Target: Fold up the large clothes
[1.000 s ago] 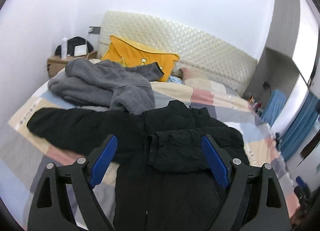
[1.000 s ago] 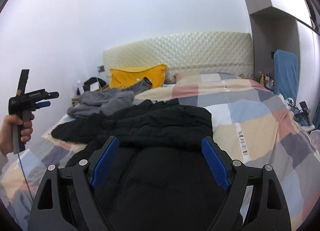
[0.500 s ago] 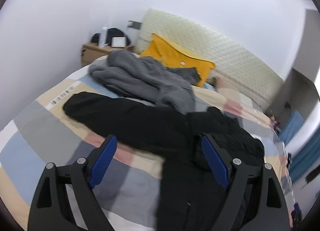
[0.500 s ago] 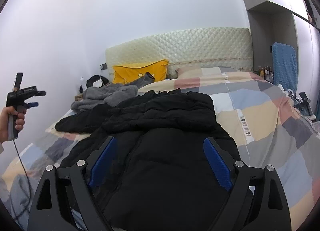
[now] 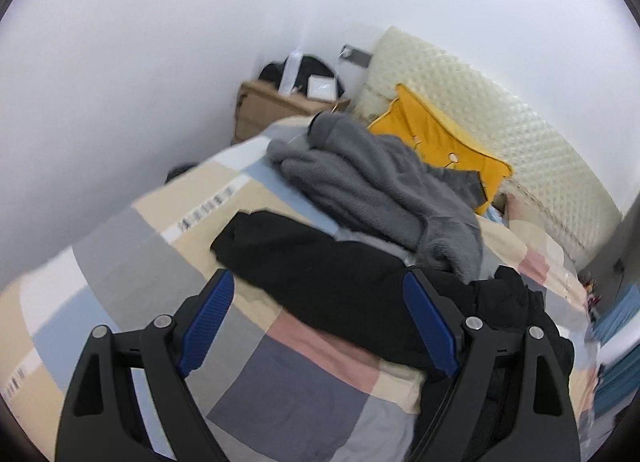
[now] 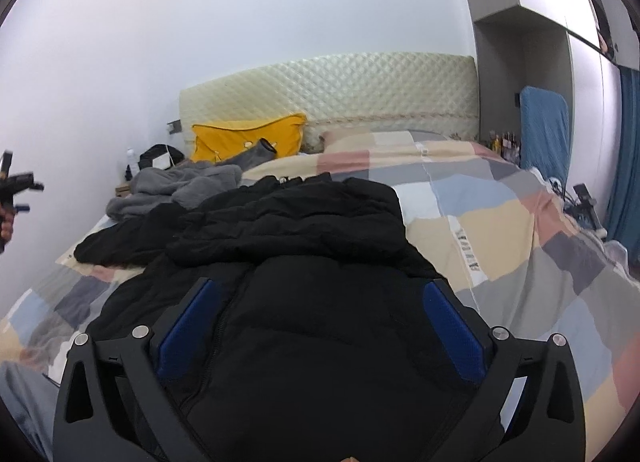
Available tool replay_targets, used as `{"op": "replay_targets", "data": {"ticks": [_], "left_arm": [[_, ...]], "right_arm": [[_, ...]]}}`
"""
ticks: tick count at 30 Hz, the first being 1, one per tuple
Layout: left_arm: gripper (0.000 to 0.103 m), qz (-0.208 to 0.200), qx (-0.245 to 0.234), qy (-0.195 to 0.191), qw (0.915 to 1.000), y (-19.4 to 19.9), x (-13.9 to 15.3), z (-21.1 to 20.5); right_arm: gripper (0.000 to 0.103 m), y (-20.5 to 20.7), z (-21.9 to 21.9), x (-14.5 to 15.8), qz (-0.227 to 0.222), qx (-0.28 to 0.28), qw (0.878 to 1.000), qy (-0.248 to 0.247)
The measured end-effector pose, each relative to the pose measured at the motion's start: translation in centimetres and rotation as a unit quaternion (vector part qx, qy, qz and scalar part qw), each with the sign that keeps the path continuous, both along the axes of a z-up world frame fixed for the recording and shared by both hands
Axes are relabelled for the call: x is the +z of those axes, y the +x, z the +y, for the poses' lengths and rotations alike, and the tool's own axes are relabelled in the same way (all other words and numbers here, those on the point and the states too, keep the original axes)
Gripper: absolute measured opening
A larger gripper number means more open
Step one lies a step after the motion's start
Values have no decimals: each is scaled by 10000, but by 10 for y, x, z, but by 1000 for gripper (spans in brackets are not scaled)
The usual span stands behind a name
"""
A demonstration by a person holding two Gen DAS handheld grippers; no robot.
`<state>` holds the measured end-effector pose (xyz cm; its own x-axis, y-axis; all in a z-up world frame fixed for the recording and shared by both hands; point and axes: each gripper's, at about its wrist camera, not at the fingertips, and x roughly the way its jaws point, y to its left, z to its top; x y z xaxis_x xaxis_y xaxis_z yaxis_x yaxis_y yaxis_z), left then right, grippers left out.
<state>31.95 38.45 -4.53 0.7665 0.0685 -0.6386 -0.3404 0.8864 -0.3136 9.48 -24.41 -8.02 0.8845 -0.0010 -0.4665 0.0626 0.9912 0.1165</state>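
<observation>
- Jacket (image 6: 304,270): black padded coat, lies spread on the bed (image 6: 500,230), front up, zip (image 6: 218,326) running down the near part. Hood bunched at the far end, one sleeve (image 5: 304,262) stretched out flat toward the left edge of the bed.
- Handling, my read: bulky, soft, puffy fill. Springs back, won't hold a crease unless pressed. Shell looks smooth, likely slippery under the pads. Moderate weight for cloth; drags as one mass if pulled from one corner.
- Left claw (image 5: 316,326): wide open, holds nothing, hovers above the sleeve's middle, with bare quilt under its near side.
- Right claw (image 6: 316,326): wide open, holds nothing, sits low over the jacket's chest; can't tell whether it touches the fabric.
- Where to grip: sleeve near the cuff (image 5: 232,238) for the left, pinch both layers deep; a thin pinch on the shell alone would likely slip. Right should take the shoulder seam or hem edge, not the mid-panel, where there's no edge to bite.
- Risk: grey fleece (image 5: 372,190) lies just beside the sleeve and overlaps the jacket near the collar; could snag and come along on a fold.
</observation>
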Motion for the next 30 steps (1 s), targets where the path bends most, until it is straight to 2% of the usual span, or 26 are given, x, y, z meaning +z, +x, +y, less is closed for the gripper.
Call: {"op": "replay_targets", "data": {"ticks": [5, 7, 12, 16, 20, 23, 25, 28, 30], "left_arm": [[87, 158, 108, -568, 9982, 9, -47, 31], [87, 221, 173, -906, 9955, 13, -70, 45], [87, 409, 496, -1408, 9879, 25, -130, 74], [87, 335, 747, -1951, 9774, 32, -168, 95], [87, 129, 696, -2364, 9691, 49, -190, 105], [86, -8, 512, -2474, 9676, 72, -199, 101], [86, 29, 496, -2534, 9661, 90, -207, 98], [86, -37, 623, -2861, 9562, 114, -223, 99], [86, -14, 888, -2860, 9541, 124, -231, 102]], "right_arm": [[103, 5, 4, -2, 162, -75, 9998, -72], [103, 9, 10, -3, 226, -72, 9996, -152], [103, 28, 36, -14, 408, -82, 9984, -379], [103, 39, 47, -22, 572, 63, 9982, -194], [103, 45, 53, -28, 764, 36, 9967, -280], [103, 51, 53, -29, 854, -55, 9961, -205], [103, 57, 56, -32, 932, -142, 9950, -325], [103, 68, 55, -38, 1059, -226, 9938, -262], [103, 76, 53, -43, 1156, -301, 9926, -227]]}}
